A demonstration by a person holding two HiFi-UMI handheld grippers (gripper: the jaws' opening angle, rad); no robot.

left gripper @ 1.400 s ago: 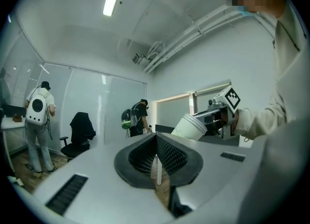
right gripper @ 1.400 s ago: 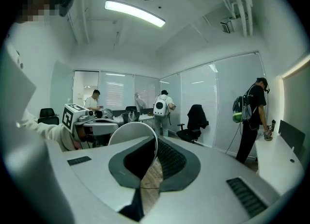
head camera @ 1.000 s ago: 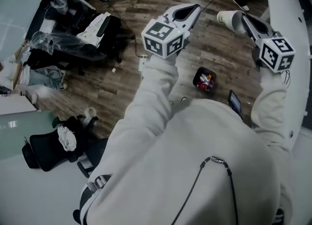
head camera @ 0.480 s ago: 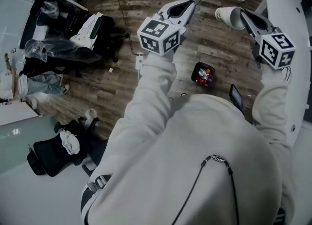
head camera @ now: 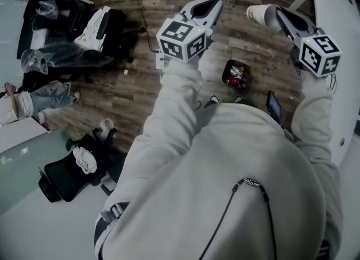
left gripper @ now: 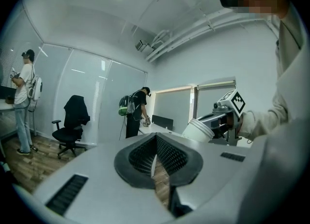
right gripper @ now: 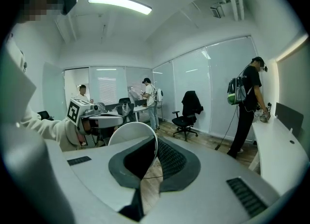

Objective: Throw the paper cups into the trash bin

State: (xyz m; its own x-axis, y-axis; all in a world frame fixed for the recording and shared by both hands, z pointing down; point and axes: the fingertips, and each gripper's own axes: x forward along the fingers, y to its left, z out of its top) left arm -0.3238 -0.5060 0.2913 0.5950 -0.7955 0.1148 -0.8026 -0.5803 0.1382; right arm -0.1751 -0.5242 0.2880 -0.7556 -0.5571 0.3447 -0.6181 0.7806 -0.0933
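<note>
As right tool (right gripper: 155,152) pinches paper cup (right gripper: 127,135), pad hides pinched wall.

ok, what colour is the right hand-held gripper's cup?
White. The paper cup shows best in head view.

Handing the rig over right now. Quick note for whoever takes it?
Left gripper: jaws shut, empty.
Right gripper: jaws shut on the rim of a paper cup, held out sideways above the floor.
Bin: on the wood floor, between the two grippers in the head view, some red rubbish inside. The cup is not over it.
Done: cup is in the grip.
Left: bring the cup over the bin and open the jaws. No other cup in view.
</note>
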